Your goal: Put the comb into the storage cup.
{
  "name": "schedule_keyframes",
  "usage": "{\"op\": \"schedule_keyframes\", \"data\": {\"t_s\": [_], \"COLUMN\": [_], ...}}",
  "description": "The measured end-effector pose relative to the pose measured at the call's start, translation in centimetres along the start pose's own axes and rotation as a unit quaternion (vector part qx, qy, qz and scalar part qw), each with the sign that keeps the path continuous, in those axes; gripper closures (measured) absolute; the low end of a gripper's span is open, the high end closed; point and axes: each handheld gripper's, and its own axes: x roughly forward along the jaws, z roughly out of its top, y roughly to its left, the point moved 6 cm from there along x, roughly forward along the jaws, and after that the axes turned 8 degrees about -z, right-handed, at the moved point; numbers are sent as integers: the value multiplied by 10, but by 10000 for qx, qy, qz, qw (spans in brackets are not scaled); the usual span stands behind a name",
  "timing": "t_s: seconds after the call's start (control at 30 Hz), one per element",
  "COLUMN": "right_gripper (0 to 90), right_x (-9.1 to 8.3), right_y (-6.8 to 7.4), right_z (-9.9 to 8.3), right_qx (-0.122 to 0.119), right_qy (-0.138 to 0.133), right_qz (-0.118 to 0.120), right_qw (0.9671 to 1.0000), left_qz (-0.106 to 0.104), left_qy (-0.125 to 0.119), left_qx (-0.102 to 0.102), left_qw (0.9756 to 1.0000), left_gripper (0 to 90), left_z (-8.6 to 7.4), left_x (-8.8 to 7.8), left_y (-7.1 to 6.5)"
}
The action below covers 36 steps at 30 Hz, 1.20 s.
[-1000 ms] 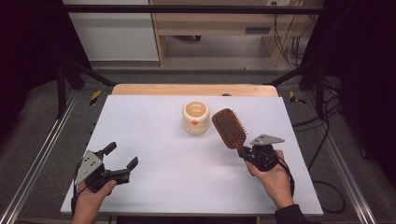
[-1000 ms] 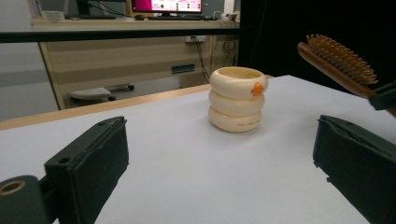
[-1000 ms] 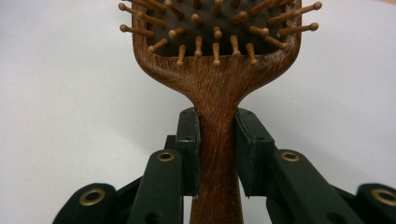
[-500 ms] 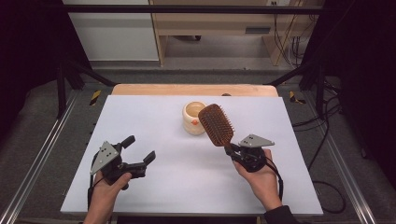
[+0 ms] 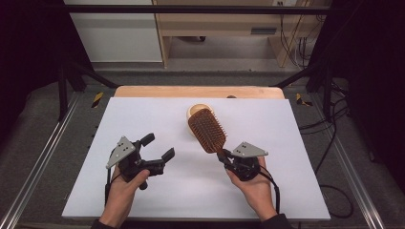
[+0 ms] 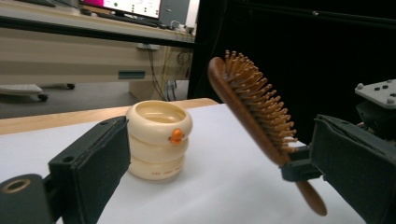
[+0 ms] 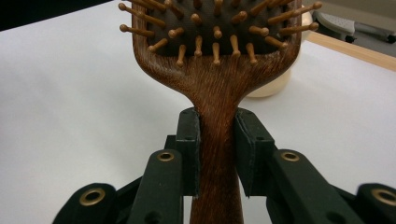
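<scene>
two grippers hang over the white table (image 5: 143,119). the right gripper (image 5: 224,156) is clamped on the handle of the wooden hairbrush (image 5: 206,130), both pads pressed against the neck just below the bristle head; the brush is held up off the table, tilted, with its head near the cream ribbed cup (image 6: 159,140), which stands upright at the middle back of the table. the left gripper (image 5: 157,148) has its jaws spread wide with nothing between them, well apart from the brush and cup.
</scene>
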Motion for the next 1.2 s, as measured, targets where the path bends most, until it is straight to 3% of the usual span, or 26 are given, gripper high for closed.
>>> {"op": "schedule_keyframes", "data": {"t_s": [0.17,0.4,0.57,0.83,1.2], "right_gripper": [730,730,729,729,729], "right_x": [1,1,1,-1,0], "right_y": [10,17,22,28,33], "right_z": [4,5,8,10,11], "right_qx": [-105,-186,-217,-272,-333], "right_qy": [-119,-230,-318,-434,-498], "right_qz": [30,129,169,238,295], "right_qw": [9999,9995,9991,9984,9978], "left_qz": [-164,-365,-330,-395,-505], "left_qy": [70,216,232,221,195], "left_qx": [-209,-287,-460,-917,-1071], "left_qw": [9996,9987,9981,9948,9928], "left_gripper": [50,54,54,84,122], "left_z": [3,13,15,18,23], "left_x": [18,41,52,62,68], "left_y": [-4,-12,-10,-5,-6]}}
